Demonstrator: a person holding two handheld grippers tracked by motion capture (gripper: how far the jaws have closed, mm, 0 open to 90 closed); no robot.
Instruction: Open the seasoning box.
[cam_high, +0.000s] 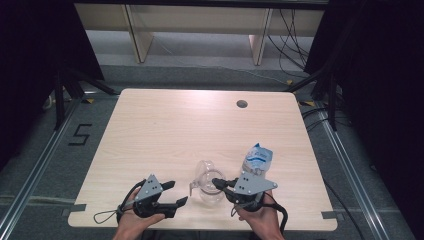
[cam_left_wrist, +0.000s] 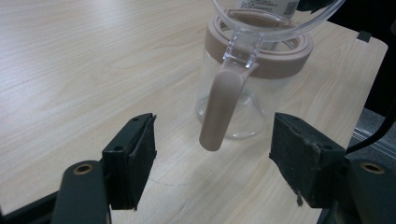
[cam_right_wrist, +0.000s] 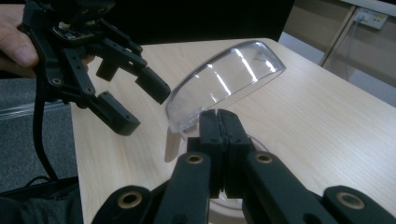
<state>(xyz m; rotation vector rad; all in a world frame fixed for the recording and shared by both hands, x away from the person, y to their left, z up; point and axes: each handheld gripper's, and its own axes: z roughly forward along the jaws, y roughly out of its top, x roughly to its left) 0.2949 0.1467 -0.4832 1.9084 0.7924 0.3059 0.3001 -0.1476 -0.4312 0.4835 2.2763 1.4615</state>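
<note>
While your right hand-held gripper (cam_right_wrist: 218, 122) pinches the clear lid (cam_right_wrist: 226, 84) and holds it tipped up, your left hand-held gripper (cam_left_wrist: 212, 161) sits open beside the jar (cam_left_wrist: 247, 88). The see-through jar has a beige ring and handle and stands near the front of the light wood surface (cam_high: 165, 130). The blue-and-white packet (cam_high: 258, 159) behind it has writing too small to read.

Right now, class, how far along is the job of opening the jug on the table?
Done: the clear lid is swung up off the jug's beige collar. In hand: the right gripper is shut on the lid's edge, holding it tilted; the left gripper stands open, its jaws apart from the beige handle. Left, probably: filling from the blue-and-white pouch beside it.
</note>
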